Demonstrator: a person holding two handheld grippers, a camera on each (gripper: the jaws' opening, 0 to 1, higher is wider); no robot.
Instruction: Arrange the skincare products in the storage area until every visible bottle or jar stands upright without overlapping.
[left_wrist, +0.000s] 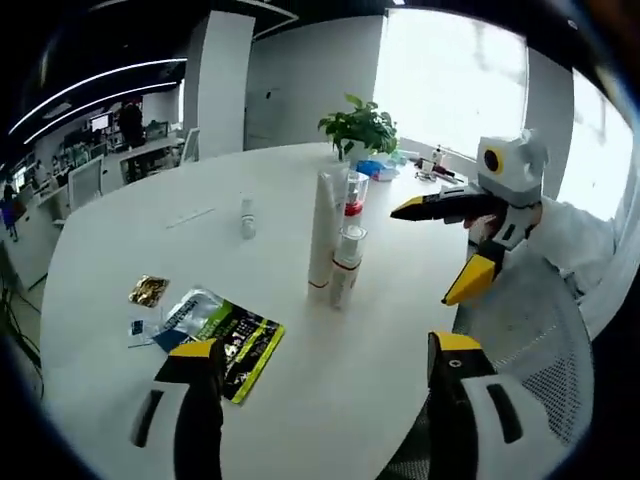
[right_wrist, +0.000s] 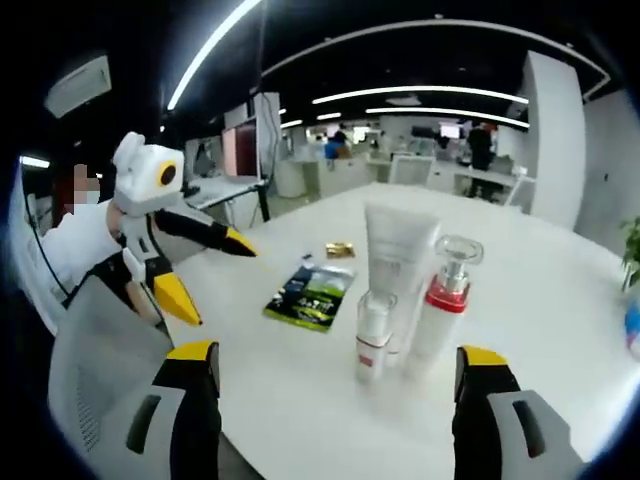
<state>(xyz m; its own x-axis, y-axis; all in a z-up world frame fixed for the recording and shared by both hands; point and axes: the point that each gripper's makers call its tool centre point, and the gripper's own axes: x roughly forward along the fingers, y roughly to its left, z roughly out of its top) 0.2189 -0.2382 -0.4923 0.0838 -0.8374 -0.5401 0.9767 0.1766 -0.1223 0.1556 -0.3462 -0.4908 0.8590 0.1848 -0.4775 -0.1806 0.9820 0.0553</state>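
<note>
White tube (right_wrist: 398, 262) and both pump bottles stand upright at your right gripper's (right_wrist: 340, 385) 12 o'clock; both grippers' jaws spread, empty.

On your white round table (left_wrist: 300, 400) a green and black sachet (left_wrist: 240, 345) lies flat at lower left of the left gripper view, with a small gold packet (left_wrist: 148, 290) near it. A potted plant (left_wrist: 360, 128) stands at the table's upper edge, and a mesh chair back (left_wrist: 530, 340) is at lower right.
</note>
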